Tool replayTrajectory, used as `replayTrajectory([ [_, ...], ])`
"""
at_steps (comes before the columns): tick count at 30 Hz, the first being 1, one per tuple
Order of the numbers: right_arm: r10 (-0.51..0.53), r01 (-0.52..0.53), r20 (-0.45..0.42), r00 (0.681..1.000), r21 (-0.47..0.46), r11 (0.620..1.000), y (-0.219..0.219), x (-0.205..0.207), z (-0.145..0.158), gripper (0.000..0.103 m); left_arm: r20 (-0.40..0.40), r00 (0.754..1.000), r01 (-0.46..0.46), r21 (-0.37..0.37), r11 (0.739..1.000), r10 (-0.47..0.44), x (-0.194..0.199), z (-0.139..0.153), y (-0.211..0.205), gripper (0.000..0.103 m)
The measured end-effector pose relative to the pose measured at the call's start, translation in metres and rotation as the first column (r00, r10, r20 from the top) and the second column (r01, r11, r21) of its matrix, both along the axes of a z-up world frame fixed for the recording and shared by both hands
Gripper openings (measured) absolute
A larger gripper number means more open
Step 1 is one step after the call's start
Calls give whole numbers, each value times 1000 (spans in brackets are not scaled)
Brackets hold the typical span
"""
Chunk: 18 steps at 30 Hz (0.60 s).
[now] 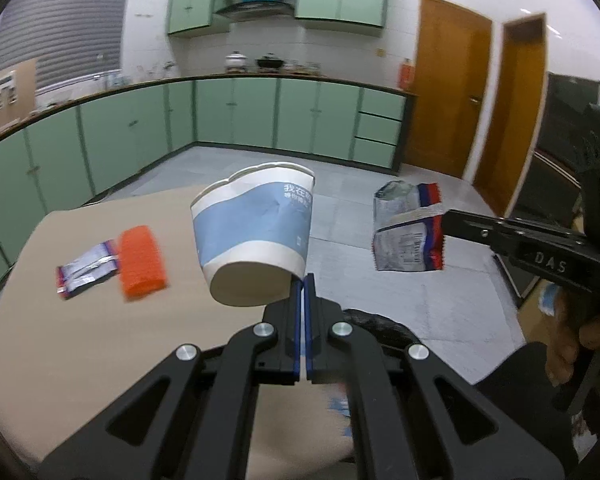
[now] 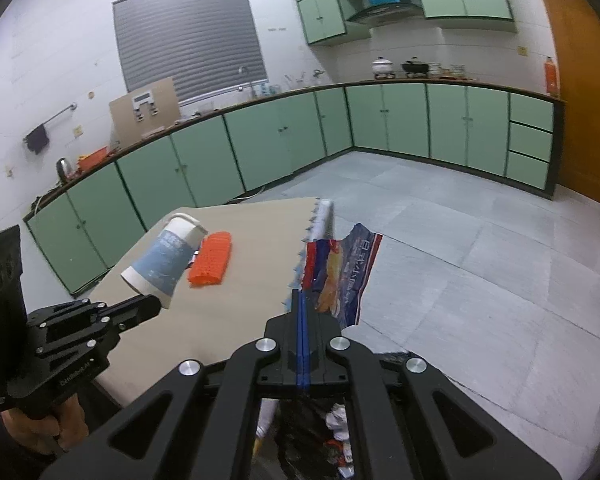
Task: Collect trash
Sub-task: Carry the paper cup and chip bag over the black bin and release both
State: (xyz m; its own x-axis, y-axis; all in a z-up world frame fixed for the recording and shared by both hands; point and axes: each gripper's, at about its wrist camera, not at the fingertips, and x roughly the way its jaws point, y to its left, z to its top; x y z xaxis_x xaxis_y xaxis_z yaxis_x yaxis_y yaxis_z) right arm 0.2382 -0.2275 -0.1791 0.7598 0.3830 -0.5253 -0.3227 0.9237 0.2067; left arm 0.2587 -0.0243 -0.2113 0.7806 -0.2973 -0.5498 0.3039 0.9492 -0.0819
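Observation:
My left gripper (image 1: 303, 280) is shut on the bottom rim of a white and blue paper cup (image 1: 256, 236), held tilted above the tan table (image 1: 80, 340). The cup (image 2: 162, 260) and left gripper (image 2: 156, 304) also show in the right wrist view. My right gripper (image 2: 302, 294) is shut on a crinkled red, white and blue snack wrapper (image 2: 342, 272), held in the air past the table's right edge. The wrapper (image 1: 408, 228) and right gripper (image 1: 446, 222) also show in the left wrist view.
An orange textured sponge (image 1: 142, 266) and a small flat wrapper (image 1: 86, 270) lie on the table. A black trash bag (image 2: 332, 428) with crumpled trash sits open below my right gripper. Green cabinets (image 2: 260, 148) line the walls; grey tiled floor (image 2: 480, 280) lies beyond.

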Motion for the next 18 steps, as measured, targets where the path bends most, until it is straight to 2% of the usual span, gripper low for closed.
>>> replayTrajectory([
  [4,-36,36,-38,999,13,999,-20,-9,-14,0,-38,996,85,-3,996,-86,5,-13,-32,0],
  [9,-76,80,-132,988,30,996,-47,-13,-47,0,-88,982,169,11,986,-168,13,-38,-68,0],
  [18,-118,126,-259,959,15,992,-74,-5,-105,0,-179,957,239,38,970,-229,27,-92,-109,0],
])
